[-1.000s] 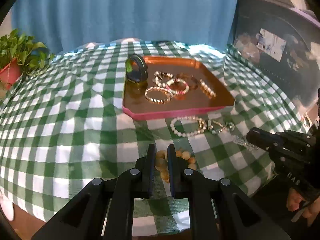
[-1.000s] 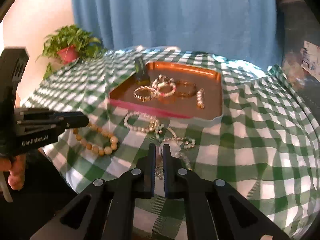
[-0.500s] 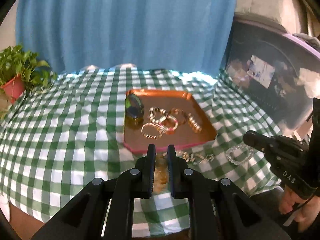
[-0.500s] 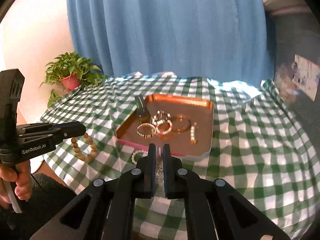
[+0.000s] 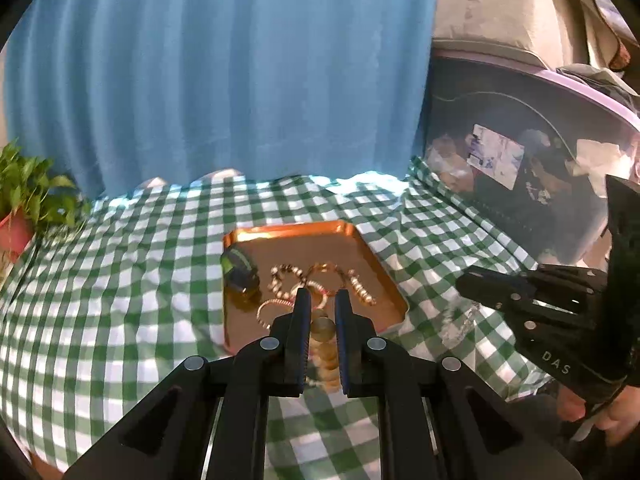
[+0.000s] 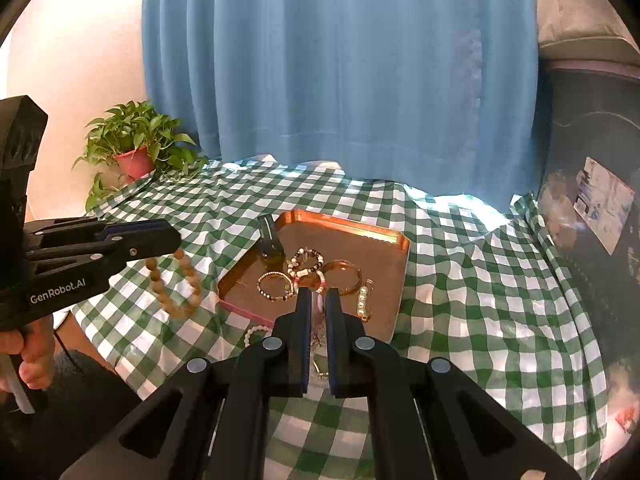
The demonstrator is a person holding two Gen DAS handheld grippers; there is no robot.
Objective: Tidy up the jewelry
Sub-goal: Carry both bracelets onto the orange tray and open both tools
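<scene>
Fingers of the left gripper (image 5: 322,304) were clamped on a wooden bead bracelet (image 6: 176,284), which hung in the air above the near left edge of the green checked tablecloth (image 6: 480,300). The right gripper (image 6: 318,304) was pinched on a clear, glinting chain (image 5: 460,320) dangling near the copper tray (image 6: 388,240). Farther out, the tray held several bracelets (image 6: 304,268) and a dark ring stand (image 6: 270,240), with a potted plant (image 6: 134,148) at far left before a blue curtain (image 6: 340,60).
</scene>
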